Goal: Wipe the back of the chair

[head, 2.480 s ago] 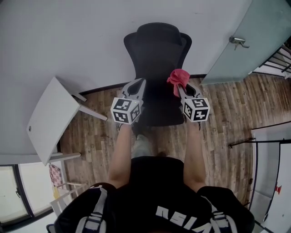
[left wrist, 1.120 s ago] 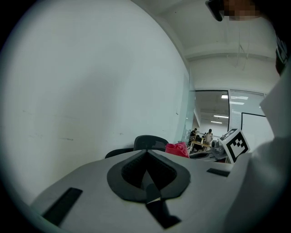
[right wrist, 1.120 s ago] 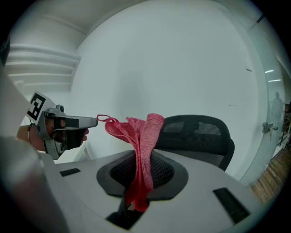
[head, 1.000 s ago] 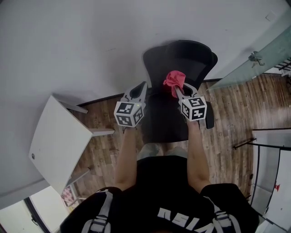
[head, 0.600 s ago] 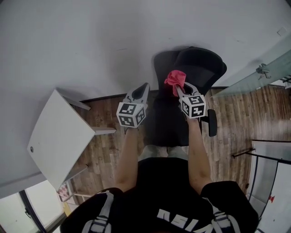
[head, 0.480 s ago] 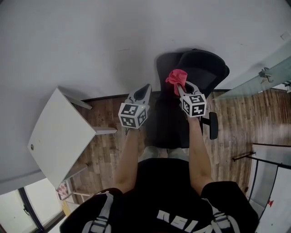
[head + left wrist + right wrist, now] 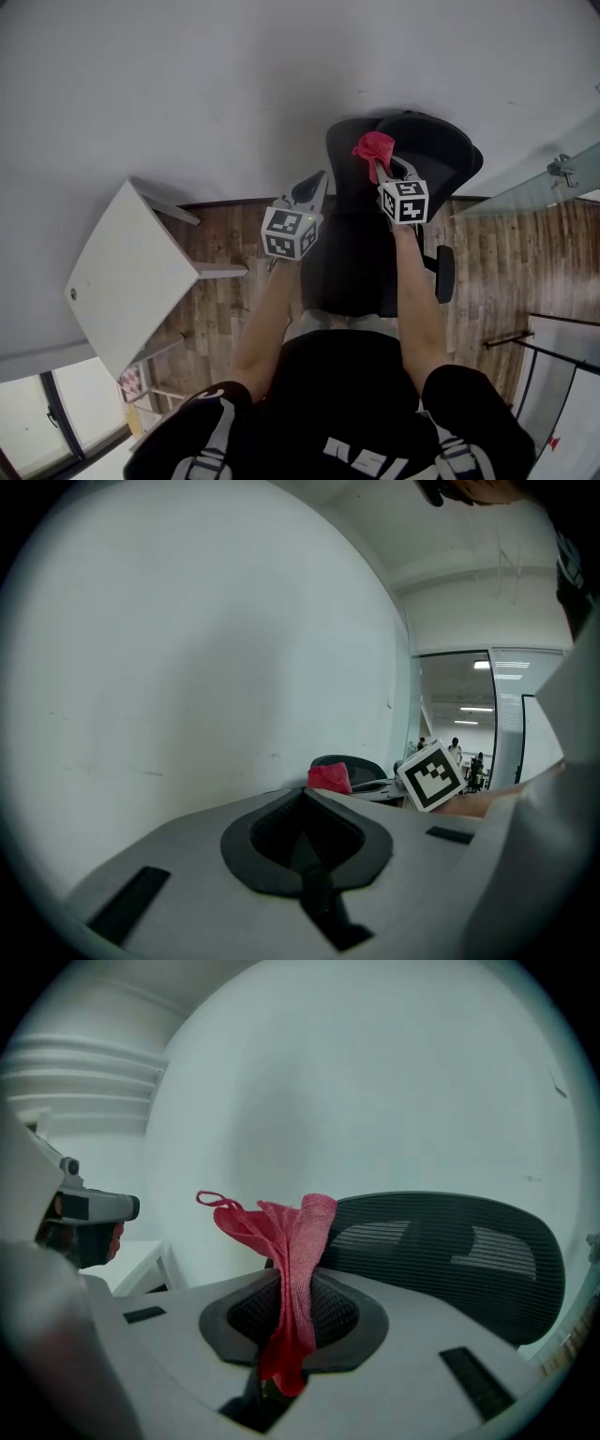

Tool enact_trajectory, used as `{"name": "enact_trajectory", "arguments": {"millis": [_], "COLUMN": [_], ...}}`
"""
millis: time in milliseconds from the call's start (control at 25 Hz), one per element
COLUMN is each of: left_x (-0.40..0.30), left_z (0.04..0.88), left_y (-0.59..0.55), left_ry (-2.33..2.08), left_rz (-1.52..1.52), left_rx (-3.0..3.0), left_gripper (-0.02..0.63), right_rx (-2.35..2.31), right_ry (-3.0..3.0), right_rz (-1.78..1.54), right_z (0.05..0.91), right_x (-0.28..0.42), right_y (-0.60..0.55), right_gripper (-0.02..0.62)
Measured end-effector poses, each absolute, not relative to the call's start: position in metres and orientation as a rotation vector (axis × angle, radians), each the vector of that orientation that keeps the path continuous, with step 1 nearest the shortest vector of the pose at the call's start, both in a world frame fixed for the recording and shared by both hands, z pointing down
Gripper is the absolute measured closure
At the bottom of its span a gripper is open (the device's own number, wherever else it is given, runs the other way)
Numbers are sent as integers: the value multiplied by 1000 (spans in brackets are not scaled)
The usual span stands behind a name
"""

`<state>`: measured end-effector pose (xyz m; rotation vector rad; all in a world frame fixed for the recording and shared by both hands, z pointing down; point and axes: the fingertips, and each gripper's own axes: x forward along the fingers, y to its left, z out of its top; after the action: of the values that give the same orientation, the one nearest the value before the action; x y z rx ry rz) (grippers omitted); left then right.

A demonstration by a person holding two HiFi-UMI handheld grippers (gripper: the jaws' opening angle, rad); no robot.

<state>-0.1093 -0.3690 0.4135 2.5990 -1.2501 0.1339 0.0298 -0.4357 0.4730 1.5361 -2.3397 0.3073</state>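
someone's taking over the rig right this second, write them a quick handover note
Left gripper: jaws together, nothing in them, held off the chair's left side.
Right gripper: shut on the red cloth, which bunches out past the jaw tips.
Black mesh chair: straight ahead, its back toward the wall; the cloth is up at the top of the backrest, contact unclear.
Done: cloth gripped and in position.
Left: wipe across and down the backrest; nothing shows how much is already wiped.
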Motion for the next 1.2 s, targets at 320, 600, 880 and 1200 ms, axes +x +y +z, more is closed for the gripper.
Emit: {"name": "enact_trajectory", "arguments": {"millis": [320, 600, 880, 1200], "left_x": [-56, -11, 34, 66], "left_z": [416, 416, 416, 417], "left_y": [-374, -378, -374, -365], "left_ry": [-1229, -1202, -1148, -1101], "left_rz": [194, 224, 248, 252], "left_rx": [2628, 2654, 2687, 2719], "left_gripper": [582, 581, 581, 581], "right_rx": [1570, 1676, 1792, 1913], "right_ry": [-2330, -2282, -2214, -2147], "right_rz": [333, 368, 389, 414], "right_z": [478, 480, 479, 478], "right_x": [87, 153, 223, 285], "right_y": [-453, -453, -440, -412], "right_gripper": [518, 518, 518, 518]}}
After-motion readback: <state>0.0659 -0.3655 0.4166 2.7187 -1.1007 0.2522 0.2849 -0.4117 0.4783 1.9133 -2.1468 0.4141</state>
